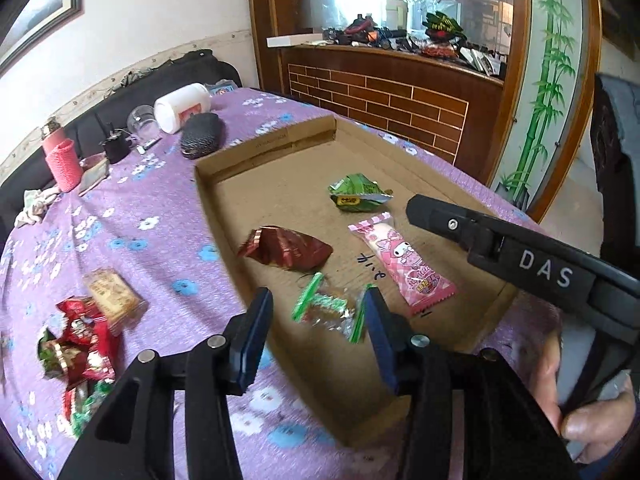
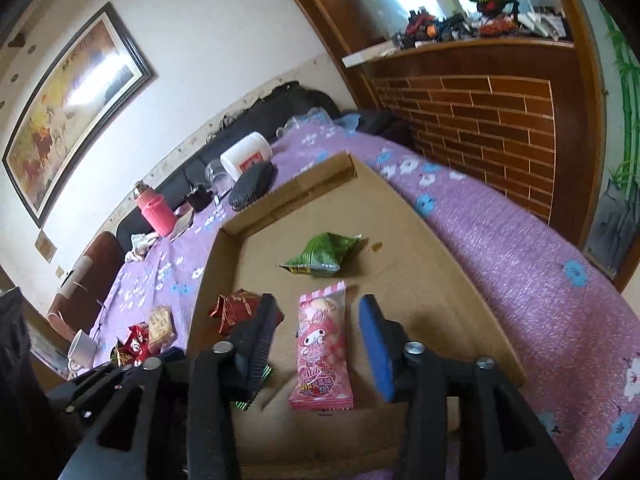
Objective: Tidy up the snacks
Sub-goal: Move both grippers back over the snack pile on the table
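In your right wrist view, the left finger (image 2: 256, 344) of the hand-held gripper hides most of the green-striped candy wrapper (image 2: 250, 396) and one end of the red snack packet (image 2: 234, 312) inside the cardboard tray (image 2: 460, 288). Left of that tray, the snack pile (image 1: 80, 352) is blurred, its printing unreadable.

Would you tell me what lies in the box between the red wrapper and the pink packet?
Only bare cardboard box floor separates the red wrapper from the pink packet, seen in the left wrist view.
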Demonstrator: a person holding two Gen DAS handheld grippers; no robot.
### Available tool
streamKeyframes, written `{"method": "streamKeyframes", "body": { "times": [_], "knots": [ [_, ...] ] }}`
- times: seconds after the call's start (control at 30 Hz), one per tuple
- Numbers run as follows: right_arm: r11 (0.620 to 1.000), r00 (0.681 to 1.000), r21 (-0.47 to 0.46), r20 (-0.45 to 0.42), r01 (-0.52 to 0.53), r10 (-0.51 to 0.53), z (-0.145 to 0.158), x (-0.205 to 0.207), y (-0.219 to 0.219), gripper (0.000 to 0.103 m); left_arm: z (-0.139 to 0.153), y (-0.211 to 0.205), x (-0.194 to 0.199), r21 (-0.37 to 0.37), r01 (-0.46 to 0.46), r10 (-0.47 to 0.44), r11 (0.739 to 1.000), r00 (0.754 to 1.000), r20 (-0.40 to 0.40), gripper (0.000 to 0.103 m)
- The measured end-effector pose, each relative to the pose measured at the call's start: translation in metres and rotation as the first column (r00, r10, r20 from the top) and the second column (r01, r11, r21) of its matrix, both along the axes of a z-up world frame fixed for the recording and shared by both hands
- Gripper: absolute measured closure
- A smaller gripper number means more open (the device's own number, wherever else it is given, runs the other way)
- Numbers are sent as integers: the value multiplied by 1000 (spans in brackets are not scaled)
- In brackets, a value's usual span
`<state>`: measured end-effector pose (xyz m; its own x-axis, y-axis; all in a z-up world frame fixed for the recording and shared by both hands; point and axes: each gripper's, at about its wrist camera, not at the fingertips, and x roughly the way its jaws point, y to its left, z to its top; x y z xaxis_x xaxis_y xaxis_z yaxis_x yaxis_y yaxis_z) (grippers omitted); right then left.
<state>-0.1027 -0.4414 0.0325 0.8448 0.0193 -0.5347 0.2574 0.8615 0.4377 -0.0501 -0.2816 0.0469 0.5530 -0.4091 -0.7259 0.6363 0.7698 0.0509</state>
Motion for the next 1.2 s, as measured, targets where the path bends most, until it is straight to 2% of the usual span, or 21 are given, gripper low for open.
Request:
{"method": "streamKeyframes", "body": {
  "times": [0.23, 0.43, 0.5, 0.57, 0.67, 0.7, 0.8, 0.93, 1.1, 1.2],
  "knots": [
    [997, 1000, -72, 23, 18, -17, 7, -5, 10, 53, 15, 42, -9, -29, -49, 49, 998, 999, 9, 53],
    [991, 1000, -133, -15, 21, -23, 11, -1, 23, 53, 20, 94, -14, -47, -105, 105, 993, 994, 13, 51],
    [993, 1000, -114, -14, 18, -20, 14, -3, 30, 53, 20, 117, -10, -55, -142, 142, 988, 990, 3, 51],
    [995, 999, -96, -2, -39, 39, 22, -4, 45, 53, 20, 144, -2, -61, -187, 187, 981, 982, -5, 50],
    [981, 991, -145, 16, -131, 134, 38, -5, 79, 51, 17, 187, 14, -51, -272, 271, 961, 962, -30, 48],
    [972, 984, -157, 12, -174, 178, 42, -3, 92, 46, 15, 202, 20, -52, -306, 305, 951, 952, -38, 48],
    [949, 960, -147, -10, -279, 280, 40, 3, 123, 45, 1, 237, 43, -37, -384, 379, 922, 919, -108, 48],
    [915, 920, -105, -76, -390, 384, 24, 17, 156, 45, -18, 245, 58, -36, -383, 370, 923, 909, -191, 48],
    [895, 901, -108, -105, -432, 422, 15, 21, 172, 45, -31, 235, 63, 7, -386, 382, 923, 911, -156, 50],
    [890, 895, -106, -115, -443, 432, 11, 24, 176, 45, -38, 231, 68, 31, -384, 383, 923, 909, -165, 53]
  ]
}}
